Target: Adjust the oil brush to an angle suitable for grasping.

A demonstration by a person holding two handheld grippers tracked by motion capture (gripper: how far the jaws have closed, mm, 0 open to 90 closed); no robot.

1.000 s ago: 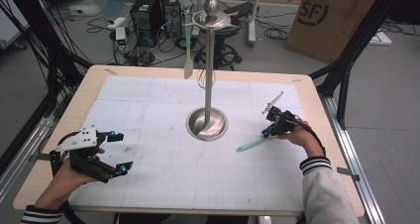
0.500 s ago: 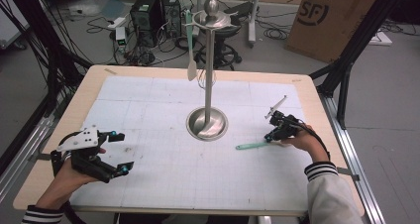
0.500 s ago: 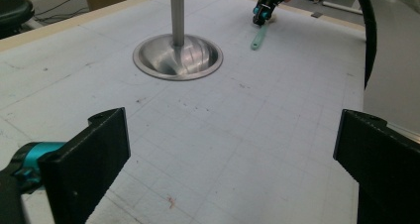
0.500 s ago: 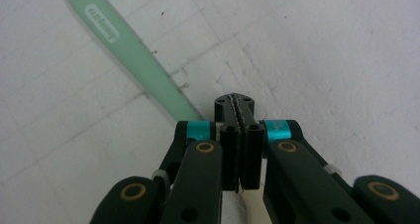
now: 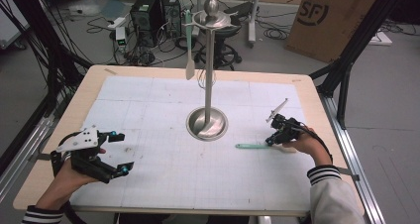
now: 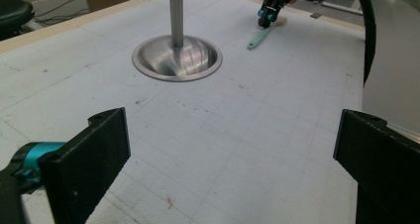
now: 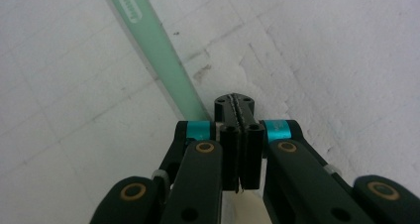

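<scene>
Lying flat on the surface [image 5: 148,92] at the frame's right, the spatula [image 5: 251,146] is pinched by the right gripper [image 5: 271,140] with clenched jaws, probably for lifting, while the left gripper [image 5: 120,153] waits released.

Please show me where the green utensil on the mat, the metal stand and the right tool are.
green utensil [image 5: 252,146], high view, middle of handle.
metal stand [image 5: 207,124], high view, round base.
right tool [image 7: 239,106], right gripper view, closed tips.

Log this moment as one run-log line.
right gripper: shut on green spatula, flat on mat | left gripper: open, holding nothing | second spatula: hanging on metal stand
</scene>
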